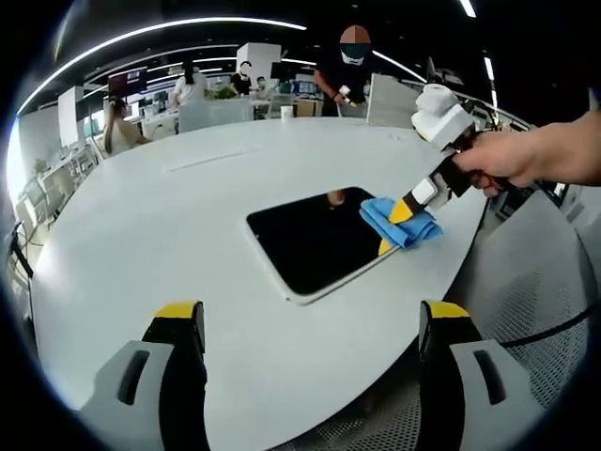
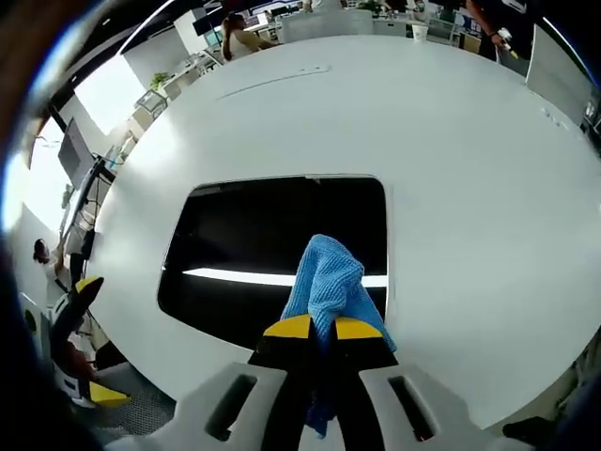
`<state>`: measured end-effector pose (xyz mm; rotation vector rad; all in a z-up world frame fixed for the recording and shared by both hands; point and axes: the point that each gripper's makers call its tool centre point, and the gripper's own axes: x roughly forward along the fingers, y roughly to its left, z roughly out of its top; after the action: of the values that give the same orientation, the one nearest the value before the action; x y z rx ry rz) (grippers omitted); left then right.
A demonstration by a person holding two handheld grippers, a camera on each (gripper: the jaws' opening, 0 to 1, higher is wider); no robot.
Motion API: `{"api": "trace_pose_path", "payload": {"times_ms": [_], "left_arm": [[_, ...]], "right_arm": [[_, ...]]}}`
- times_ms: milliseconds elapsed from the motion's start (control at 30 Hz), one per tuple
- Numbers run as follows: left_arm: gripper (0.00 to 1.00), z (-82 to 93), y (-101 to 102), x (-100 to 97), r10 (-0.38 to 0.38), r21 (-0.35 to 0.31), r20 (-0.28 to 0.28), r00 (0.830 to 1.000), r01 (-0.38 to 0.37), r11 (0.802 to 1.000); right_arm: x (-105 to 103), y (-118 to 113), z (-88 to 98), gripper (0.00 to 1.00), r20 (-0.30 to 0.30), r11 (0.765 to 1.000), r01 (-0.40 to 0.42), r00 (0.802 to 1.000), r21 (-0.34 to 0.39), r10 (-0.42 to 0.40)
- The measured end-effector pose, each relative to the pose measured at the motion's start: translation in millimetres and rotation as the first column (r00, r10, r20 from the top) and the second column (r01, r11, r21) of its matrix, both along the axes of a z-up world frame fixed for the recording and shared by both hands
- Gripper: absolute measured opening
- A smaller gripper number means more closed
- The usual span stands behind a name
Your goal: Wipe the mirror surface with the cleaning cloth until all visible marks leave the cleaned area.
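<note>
White table [image 1: 188, 235] broad and bare on all sides of the mirror [image 1: 310, 244]; free passage across it. Mirror lies flat near the table's edge, low, no barrier. Blue cloth [image 2: 324, 282], pinched by the right gripper [image 2: 322, 328], covers one mirror edge. Left gripper [image 1: 315, 324] hangs apart above the table rim, jaws wide.

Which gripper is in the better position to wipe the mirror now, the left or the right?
Probably the right. The right gripper is shut on the blue cloth, which lies on the mirror. The left gripper is open over the table, apart from the mirror.
</note>
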<state>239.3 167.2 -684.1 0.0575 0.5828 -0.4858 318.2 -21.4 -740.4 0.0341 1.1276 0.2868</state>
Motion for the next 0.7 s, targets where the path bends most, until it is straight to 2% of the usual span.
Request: {"api": "trace_pose_path", "payload": {"times_ms": [367, 700], "left_arm": [[0.93, -0.3, -0.1, -0.5, 0.003, -0.007, -0.006, 1.000, -0.003, 1.000], [0.93, -0.4, -1.0, -0.5, 0.000, -0.004, -0.005, 1.000, 0.000, 1.000]], "right_arm": [[-2.3, 28.0, 0.0, 0.01, -0.003, 0.999, -0.037, 0.999, 0.020, 0.037], [-4.5, 65.1, 0.5, 0.01, -0.006, 0.994, -0.102, 0.995, 0.049, 0.102]]}}
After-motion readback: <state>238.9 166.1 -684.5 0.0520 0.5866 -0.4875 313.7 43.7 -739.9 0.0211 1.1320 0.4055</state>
